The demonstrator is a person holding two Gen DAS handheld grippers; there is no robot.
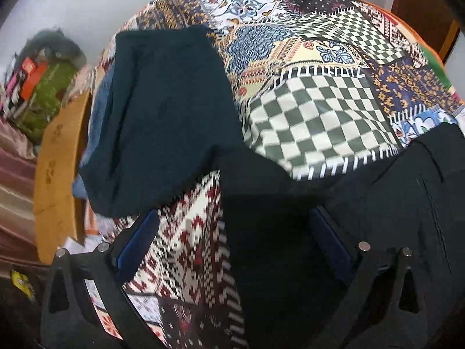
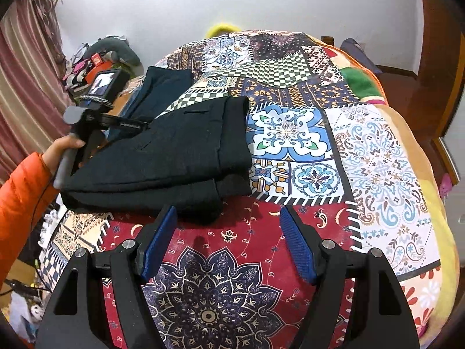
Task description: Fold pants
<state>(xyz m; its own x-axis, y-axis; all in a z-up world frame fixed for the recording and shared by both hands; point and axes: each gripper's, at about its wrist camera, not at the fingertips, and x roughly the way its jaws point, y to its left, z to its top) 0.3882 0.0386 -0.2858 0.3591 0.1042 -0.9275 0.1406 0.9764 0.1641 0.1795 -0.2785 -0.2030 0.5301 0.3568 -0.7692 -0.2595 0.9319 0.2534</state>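
Patchwork-print bedspread [image 2: 290,151], smooth and busy with tiles and checks, covers the bed. Ahead of my right gripper [image 2: 228,241], whose ribbed blue pads are spread and empty, lie the black pants [image 2: 174,157], a thick folded rectangle. My left gripper [image 1: 232,241] is spread over the dark cloth. Beyond it sits a folded navy garment [image 1: 162,110].

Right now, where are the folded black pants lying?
In the right wrist view, the folded black pants lie on the patchwork bedspread, left of centre, just beyond the open right gripper, with the dark teal garment behind them.
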